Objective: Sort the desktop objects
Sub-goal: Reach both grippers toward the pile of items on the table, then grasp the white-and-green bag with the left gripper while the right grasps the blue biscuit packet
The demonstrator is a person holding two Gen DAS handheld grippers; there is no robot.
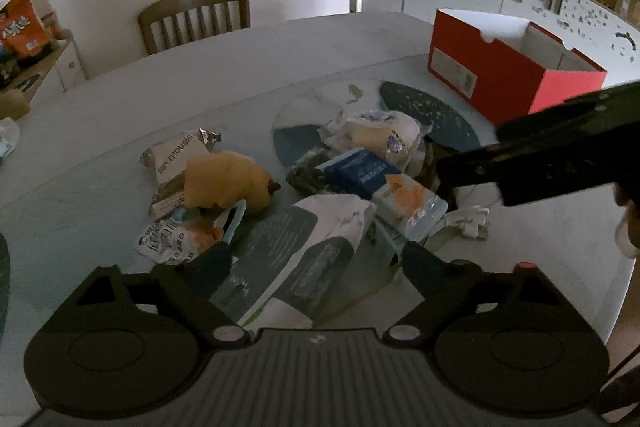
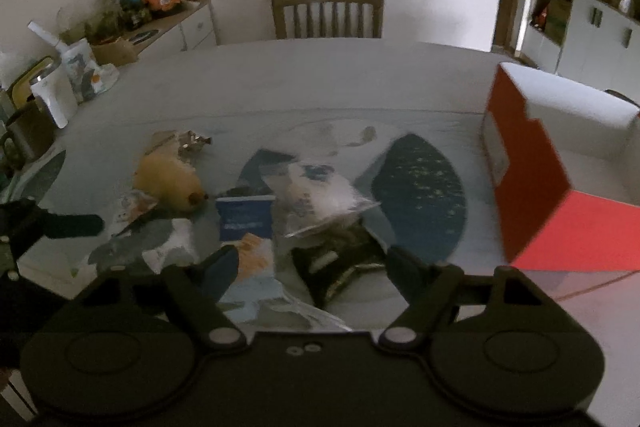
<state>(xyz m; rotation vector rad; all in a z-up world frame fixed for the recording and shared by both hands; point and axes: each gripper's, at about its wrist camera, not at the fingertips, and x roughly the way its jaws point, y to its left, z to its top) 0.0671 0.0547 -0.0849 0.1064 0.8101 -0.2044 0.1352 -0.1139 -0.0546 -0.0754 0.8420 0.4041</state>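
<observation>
**Snack pile still on the table, both grippers empty**

Biggest thing first: the table (image 2: 320,75), round-ish and pale, with the red box (image 2: 560,187) sitting open at about 3 o'clock of the pile. Box looks stiff cardboard and nothing shows inside it, so my guess is that's the drop spot.

The pile itself is dead centre. White-and-grey pouch (image 1: 304,247) sits at 6 o'clock, right between the left gripper (image 1: 316,263) fingers, jaws spread wide and holding nothing. Looks light, crinkly, slippery; I'd pinch a flat edge.

Croissant-shaped plush (image 1: 228,185) at 9 o'clock: soft, squashy, grab the middle.

Right gripper (image 2: 312,263) also gapes open, hovering over the dark packet (image 2: 340,263) and blue packet (image 2: 246,217). Both thin, so take a corner.
</observation>
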